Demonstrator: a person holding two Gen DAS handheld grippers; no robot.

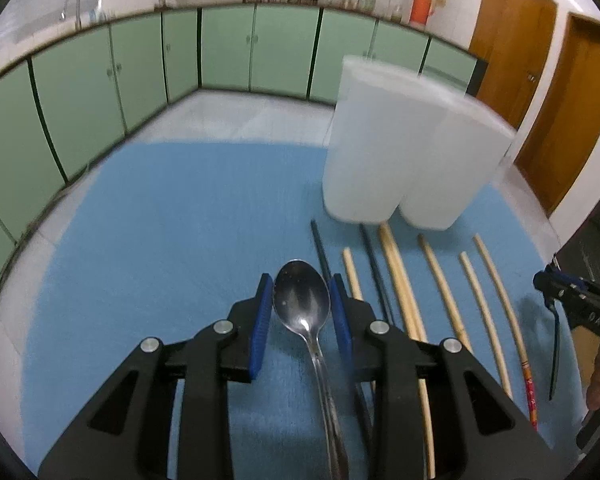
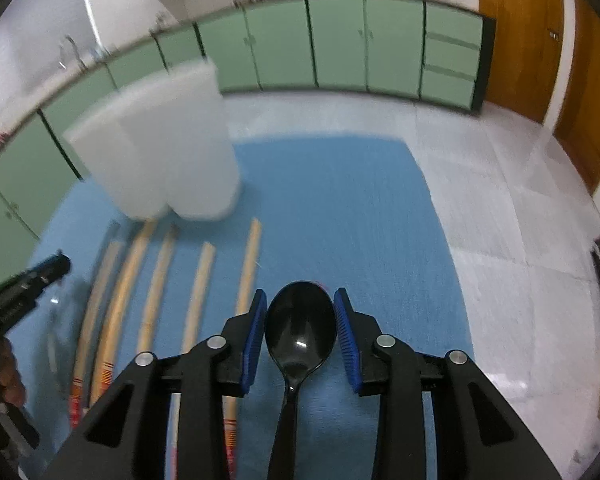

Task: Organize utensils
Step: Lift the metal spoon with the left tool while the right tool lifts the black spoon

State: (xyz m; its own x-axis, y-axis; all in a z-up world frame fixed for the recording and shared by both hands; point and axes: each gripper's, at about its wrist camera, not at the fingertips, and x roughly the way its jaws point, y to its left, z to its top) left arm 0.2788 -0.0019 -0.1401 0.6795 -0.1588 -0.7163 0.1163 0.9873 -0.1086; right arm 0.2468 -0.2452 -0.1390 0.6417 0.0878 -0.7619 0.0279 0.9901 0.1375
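My left gripper (image 1: pixel 302 300) is shut on a metal spoon (image 1: pixel 302 300), its bowl between the blue pads, above the blue mat (image 1: pixel 172 232). My right gripper (image 2: pixel 300 320) is shut on a black plastic spoon (image 2: pixel 300 328) the same way. Two translucent white holders (image 1: pixel 400 148) stand side by side on the mat ahead; they also show in the right wrist view (image 2: pixel 168 148). Several bamboo and dark chopsticks (image 1: pixel 440 280) lie in a row in front of the holders, also in the right wrist view (image 2: pixel 200 280).
The mat lies on a white tiled floor (image 2: pixel 500 200). Green cabinets (image 1: pixel 220 48) line the far wall, wooden doors (image 1: pixel 560 100) at right. The right gripper shows at the edge of the left wrist view (image 1: pixel 568 300), the left gripper in the right wrist view (image 2: pixel 24 284).
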